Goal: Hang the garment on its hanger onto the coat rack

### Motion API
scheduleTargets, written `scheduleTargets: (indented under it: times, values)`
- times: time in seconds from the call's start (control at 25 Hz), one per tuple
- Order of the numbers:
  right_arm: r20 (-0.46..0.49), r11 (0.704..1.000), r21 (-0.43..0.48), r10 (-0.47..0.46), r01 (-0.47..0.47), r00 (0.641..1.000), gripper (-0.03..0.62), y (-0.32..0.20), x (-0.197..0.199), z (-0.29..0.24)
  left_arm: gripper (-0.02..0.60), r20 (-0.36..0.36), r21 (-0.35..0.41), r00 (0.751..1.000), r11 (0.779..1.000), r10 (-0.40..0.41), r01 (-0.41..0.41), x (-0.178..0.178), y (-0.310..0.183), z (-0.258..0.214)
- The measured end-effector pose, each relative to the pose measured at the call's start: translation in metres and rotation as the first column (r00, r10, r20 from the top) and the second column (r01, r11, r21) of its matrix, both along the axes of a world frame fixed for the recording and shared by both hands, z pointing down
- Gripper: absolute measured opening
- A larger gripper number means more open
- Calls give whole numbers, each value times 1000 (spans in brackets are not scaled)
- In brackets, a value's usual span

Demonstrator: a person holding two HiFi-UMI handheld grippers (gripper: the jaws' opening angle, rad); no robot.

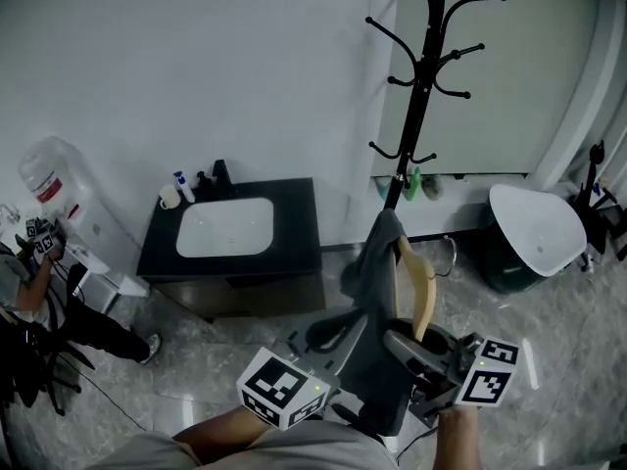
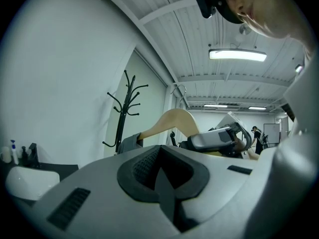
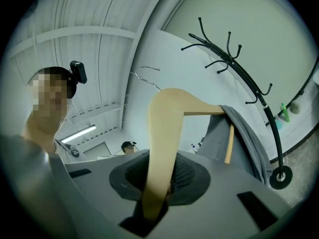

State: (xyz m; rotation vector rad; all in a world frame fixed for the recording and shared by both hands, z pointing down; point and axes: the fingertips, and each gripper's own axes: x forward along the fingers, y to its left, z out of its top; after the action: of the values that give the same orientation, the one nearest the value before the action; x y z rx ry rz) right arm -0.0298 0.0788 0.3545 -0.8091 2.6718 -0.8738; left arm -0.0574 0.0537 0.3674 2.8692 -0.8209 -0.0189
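A pale wooden hanger (image 1: 423, 287) carries a grey garment (image 1: 377, 262) draped over its far arm. My right gripper (image 1: 411, 346) is shut on the hanger's near arm (image 3: 167, 118), which runs up from between its pads (image 3: 184, 176). The metal hook (image 3: 147, 76) points up and away. The garment (image 3: 239, 133) hangs beside the black coat rack (image 3: 249, 81), apart from it. In the head view the coat rack (image 1: 421, 86) stands ahead, against the wall. My left gripper (image 1: 328, 346) is low and left of the garment. Its jaws (image 2: 159, 171) are shut with nothing between them.
A black cabinet with a white sink (image 1: 225, 228) stands left of the rack. A water dispenser (image 1: 49, 179) and a person (image 1: 29, 282) are at the far left. A white-lidded bin (image 1: 534, 228) sits right of the rack's base, near green bottles (image 1: 413, 182).
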Motion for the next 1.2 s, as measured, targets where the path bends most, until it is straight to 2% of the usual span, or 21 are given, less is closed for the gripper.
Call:
scheduleTargets:
  times: [0.2, 0.48, 0.8, 1.2]
  values:
    - [-14, 1000, 9, -1, 1, 1000, 74, -45, 3, -8, 5, -6, -2, 1000, 1000, 2, -2, 2, -39, -3]
    - [-12, 999, 8, -45, 45, 999, 74, -113, 15, -11, 5, 4, -19, 999, 999, -40, 41, 14, -98, 2]
    - [7, 993, -13, -121, 121, 993, 74, -209, 45, -9, 5, 20, -12, 992, 992, -126, 126, 47, -187, 1]
    - [25, 970, -9, -244, 245, 969, 74, -330, 80, -22, 5, 18, -13, 960, 960, -281, 281, 79, -293, -10]
